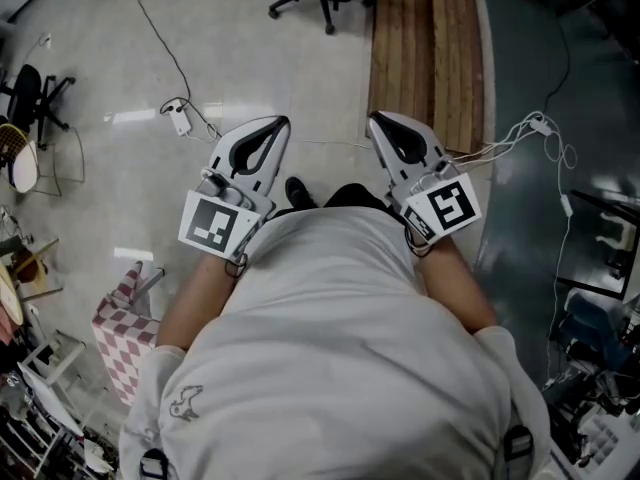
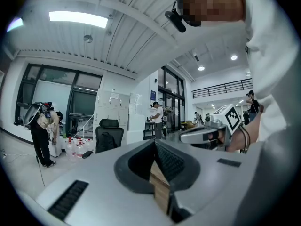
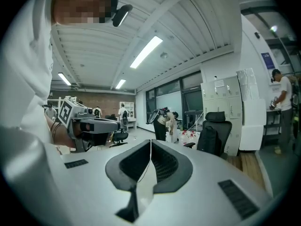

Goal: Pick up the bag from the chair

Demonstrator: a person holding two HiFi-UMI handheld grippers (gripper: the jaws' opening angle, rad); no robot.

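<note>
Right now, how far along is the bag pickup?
Done: nothing. The black backpack still sits on the office chair, well across the room. In hand: nothing; left gripper and right gripper are both shut and empty, held out in front. Left: close the distance, open a gripper, grasp the backpack, lift it off.

You stand on a pale glossy floor [image 1: 250, 58], a wooden plank strip [image 1: 430, 38] ahead; overhead a ribbed white ceiling [image 2: 117, 32] with one strip light [image 2: 77, 17]; dark-framed windows [image 2: 51, 98], white lockers [image 3: 230, 100] against the wall
</note>
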